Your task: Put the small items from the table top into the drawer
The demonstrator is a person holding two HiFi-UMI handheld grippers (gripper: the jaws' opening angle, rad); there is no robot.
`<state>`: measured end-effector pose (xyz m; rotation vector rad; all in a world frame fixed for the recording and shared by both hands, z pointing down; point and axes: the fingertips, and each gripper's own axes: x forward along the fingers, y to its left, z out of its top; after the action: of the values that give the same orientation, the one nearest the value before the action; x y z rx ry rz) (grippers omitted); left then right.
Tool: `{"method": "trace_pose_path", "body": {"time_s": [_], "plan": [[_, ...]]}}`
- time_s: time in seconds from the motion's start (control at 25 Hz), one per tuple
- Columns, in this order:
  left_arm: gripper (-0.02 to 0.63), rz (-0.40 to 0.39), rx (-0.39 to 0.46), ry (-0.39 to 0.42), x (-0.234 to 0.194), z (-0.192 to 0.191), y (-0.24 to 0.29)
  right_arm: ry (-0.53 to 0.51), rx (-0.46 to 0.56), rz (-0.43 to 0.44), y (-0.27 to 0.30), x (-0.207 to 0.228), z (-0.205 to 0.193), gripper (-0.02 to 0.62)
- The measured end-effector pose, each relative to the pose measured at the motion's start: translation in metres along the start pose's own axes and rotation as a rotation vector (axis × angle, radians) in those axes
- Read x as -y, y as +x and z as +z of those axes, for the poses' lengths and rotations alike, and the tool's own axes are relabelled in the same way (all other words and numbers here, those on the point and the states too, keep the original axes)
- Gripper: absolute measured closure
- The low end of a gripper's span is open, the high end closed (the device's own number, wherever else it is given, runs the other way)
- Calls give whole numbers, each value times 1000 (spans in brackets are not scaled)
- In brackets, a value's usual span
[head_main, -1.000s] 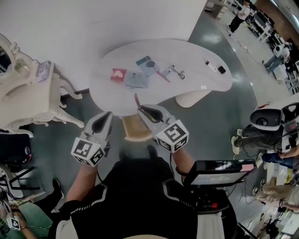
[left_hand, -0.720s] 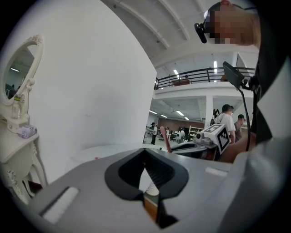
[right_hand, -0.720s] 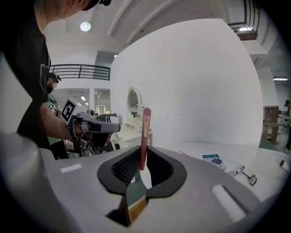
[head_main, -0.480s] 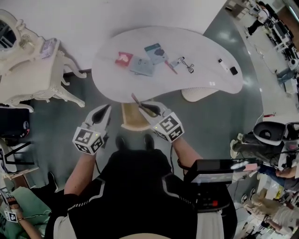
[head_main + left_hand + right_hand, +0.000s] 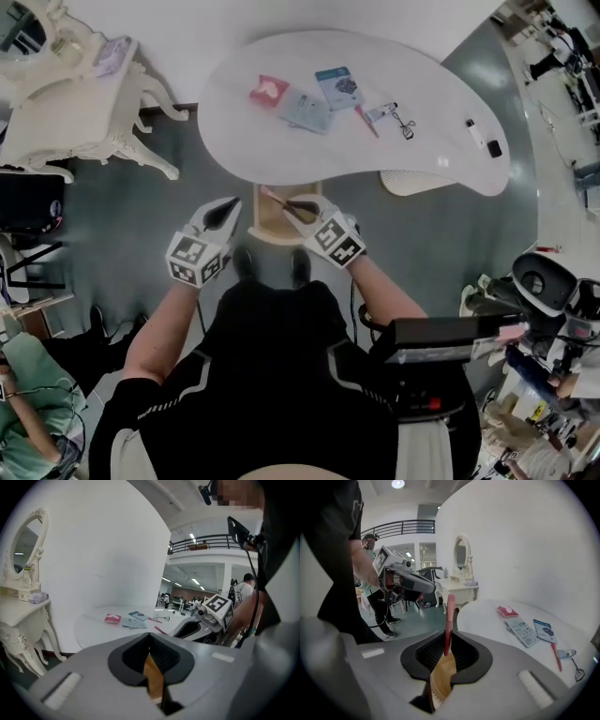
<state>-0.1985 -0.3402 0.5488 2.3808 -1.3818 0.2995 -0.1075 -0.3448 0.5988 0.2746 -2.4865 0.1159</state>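
Holding a thin pink stick (image 5: 450, 616) clamped in the right claw (image 5: 449, 639), tilted down over the open drawer (image 5: 266, 227) below the table (image 5: 281, 155) edge, likely ready to drop it in, the person carries the left claw (image 5: 150, 637) pinched together, empty, alongside.

Left gripper (image 5: 150, 637), right gripper (image 5: 449, 634): my pair, grey matt plastic shells, blk ribbed pads.
Stick (image 5: 449, 614): pink, smooth, plastic-looking.
Table (image 5: 281, 150): white top, smooth, glossy.
Drawer (image 5: 266, 221): light wood look, matt.
Red packet (image 5: 268, 91): printed paper or film, can't tell which.
Floor (image 5: 450, 216): grey, smooth, slight sheen.
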Motion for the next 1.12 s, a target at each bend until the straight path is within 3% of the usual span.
{"method": "trace_pose_path", "body": {"time_s": [0.36,0.56,1.12], "plan": [[606,64,-77,-50,-15,-53,11,-83,-196,93,33,-7,-52,551],[606,127,-98,-93,-26,-81,20,-181,-296,169,56,-8,-82,551],[606,187,-146,-142,-32,-121,39,-330,-505,304,108,7,-160,551]]}}
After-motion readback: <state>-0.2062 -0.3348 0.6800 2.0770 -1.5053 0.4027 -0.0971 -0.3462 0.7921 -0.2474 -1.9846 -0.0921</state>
